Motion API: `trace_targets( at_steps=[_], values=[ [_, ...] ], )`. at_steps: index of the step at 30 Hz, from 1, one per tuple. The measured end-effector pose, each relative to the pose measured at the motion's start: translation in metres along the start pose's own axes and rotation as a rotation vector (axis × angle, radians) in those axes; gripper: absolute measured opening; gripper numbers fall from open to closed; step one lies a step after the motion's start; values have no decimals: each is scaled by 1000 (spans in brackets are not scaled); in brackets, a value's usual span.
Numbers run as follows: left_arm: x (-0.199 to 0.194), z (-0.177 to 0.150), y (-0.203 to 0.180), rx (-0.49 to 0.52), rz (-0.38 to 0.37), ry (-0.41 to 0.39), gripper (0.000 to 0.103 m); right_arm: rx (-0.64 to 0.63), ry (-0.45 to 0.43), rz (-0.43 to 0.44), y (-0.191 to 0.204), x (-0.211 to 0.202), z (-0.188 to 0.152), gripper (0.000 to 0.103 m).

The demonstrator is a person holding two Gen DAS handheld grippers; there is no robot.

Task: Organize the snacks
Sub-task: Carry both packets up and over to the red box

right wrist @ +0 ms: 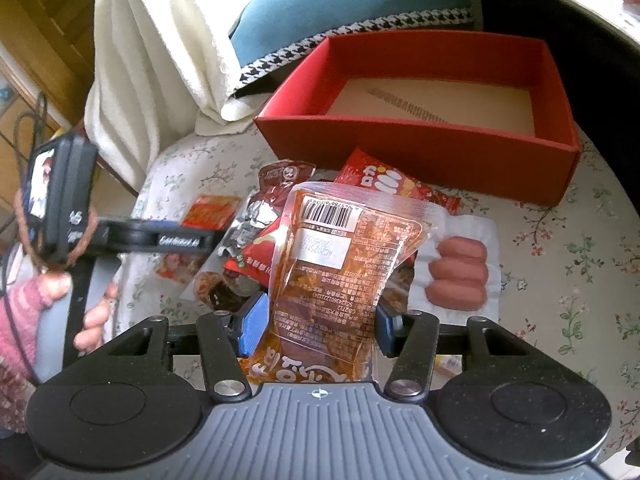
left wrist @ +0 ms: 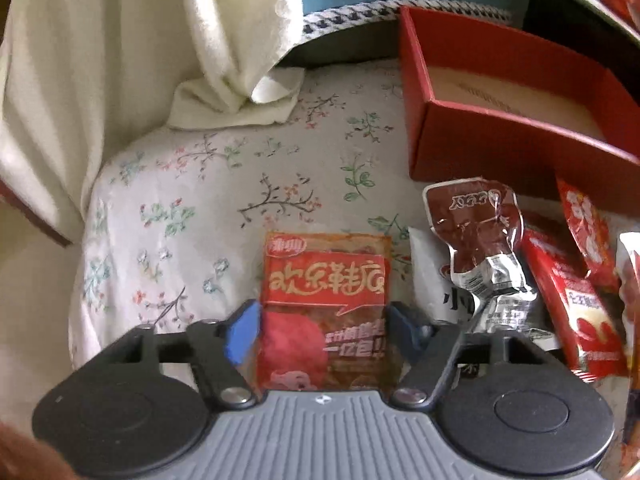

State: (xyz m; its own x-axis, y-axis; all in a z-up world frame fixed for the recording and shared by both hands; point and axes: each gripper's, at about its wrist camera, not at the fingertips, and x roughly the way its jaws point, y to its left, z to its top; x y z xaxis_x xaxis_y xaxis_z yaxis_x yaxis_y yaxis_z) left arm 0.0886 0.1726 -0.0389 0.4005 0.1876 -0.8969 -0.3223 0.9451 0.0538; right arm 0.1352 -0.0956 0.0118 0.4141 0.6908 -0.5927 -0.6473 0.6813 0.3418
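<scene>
My left gripper (left wrist: 322,328) is shut on a flat red-orange snack packet (left wrist: 326,280) with yellow lettering, its blue pads pressing both edges, low over the floral cloth. My right gripper (right wrist: 316,320) is shut on a clear orange snack pouch (right wrist: 340,256) with a barcode label, held upright above a pile of snacks. An open red box (right wrist: 416,152) with a tan floor stands behind the pile; it also shows in the left wrist view (left wrist: 500,144), at the upper right. The left gripper (right wrist: 188,236) also shows at the left of the right wrist view.
A brown-and-silver packet (left wrist: 480,240), red packets (left wrist: 568,292) and a pack of three sausages (right wrist: 460,272) lie on the floral tablecloth (left wrist: 200,208). A white towel (left wrist: 120,60) hangs at the left, with a blue cushion (right wrist: 340,4) behind it.
</scene>
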Motion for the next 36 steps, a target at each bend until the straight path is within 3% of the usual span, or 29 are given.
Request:
trace_targets(
  at_steps=[5,6,8,10,15,16,18,19,20,21,24,26,30,36],
  values=[
    [-11,-12,0,5,25,-13,54,-6,-23,1,2,-5,0,61],
    [-16,-12,3,-21,8,-23,47,-5,-29,-1,2,-6,1,61],
    [-27,-11,10,-70,-41,-46,17,-3,-30,-16,0,-5,1,60],
    [-34,-10,15,-118,-82,-46,14,2,-20,-39,-1,-2,1,60],
    [-22,-10,7,-86,-35,-15,18,1,-3,-52,-1,4,1,60],
    [-22,-8,6,-77,-21,-30,27,2,-2,-52,-1,4,1,60],
    [-17,-7,3,-43,30,-19,62,3,0,-51,-1,5,2,60],
    [-11,-9,2,-25,57,-2,87,1,-1,-48,0,4,2,60],
    [-3,-11,0,-10,91,20,96,-1,-1,-46,0,4,3,60],
    [0,-13,0,-23,105,3,99,-4,-2,-44,1,4,3,60],
    [2,-11,16,-123,11,31,84,-6,-4,-39,1,2,2,60],
    [-5,-13,17,-130,19,17,60,-8,-10,-34,1,0,2,60],
    [-13,-18,19,-164,-36,22,59,-8,-28,-23,3,-4,3,60],
    [-34,-16,31,-240,-81,-46,59,3,-55,-20,1,-9,8,59]
  ],
)
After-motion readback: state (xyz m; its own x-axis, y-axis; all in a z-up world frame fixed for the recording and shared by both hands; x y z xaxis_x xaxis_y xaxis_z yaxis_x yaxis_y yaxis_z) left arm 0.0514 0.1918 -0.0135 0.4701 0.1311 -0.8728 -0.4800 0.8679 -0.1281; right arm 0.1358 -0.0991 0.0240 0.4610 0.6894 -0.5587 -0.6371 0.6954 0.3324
